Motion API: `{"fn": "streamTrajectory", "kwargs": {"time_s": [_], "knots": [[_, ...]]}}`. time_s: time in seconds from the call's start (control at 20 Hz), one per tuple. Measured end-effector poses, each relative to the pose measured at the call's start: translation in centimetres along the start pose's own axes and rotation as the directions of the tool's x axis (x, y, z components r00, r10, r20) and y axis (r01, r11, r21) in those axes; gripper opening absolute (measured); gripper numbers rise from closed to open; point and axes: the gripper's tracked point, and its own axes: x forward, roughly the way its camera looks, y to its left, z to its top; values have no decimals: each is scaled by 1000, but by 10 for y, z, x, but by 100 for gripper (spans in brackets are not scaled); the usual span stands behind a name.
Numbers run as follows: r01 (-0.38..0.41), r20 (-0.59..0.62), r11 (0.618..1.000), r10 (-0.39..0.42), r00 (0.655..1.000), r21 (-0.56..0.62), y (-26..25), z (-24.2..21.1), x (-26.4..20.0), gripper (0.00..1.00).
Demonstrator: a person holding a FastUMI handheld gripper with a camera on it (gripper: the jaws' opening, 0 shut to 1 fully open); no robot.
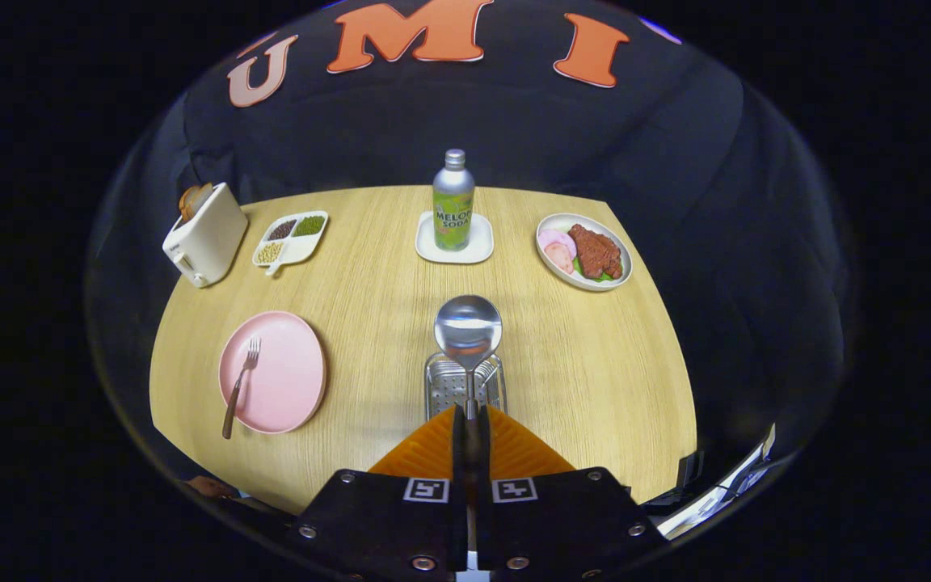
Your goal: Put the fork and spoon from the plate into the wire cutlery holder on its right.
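Note:
My gripper (pixel 466 414) is shut on the spoon (pixel 467 331), whose handle runs between the fingers while its shiny bowl stands up ahead of them. Right behind and below the spoon sits the wire cutlery holder (pixel 449 386) on the wooden table (pixel 595 380). Left of the holder lies the pink plate (pixel 280 380). A fork (pixel 239 386) with a brown handle rests on the plate's left side, tines pointing away from me, handle end overhanging the near rim.
A green soda bottle (pixel 453 204) stands on a white coaster (pixel 455 239) beyond the holder. A plate of meat (pixel 585 250) is at the far right; a divided dish of beans (pixel 291 238) and a white toaster (pixel 203 234) are at the far left.

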Motion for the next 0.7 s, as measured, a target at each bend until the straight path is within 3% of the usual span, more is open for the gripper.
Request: {"fn": "streamTrajectory", "kwargs": {"time_s": [0.3,0.7], "knots": [[-21,-130,999,15,991,-50,-3,-34,12,5],[-47,-158,995,34,987,-83,-2,-33,29,8]]}}
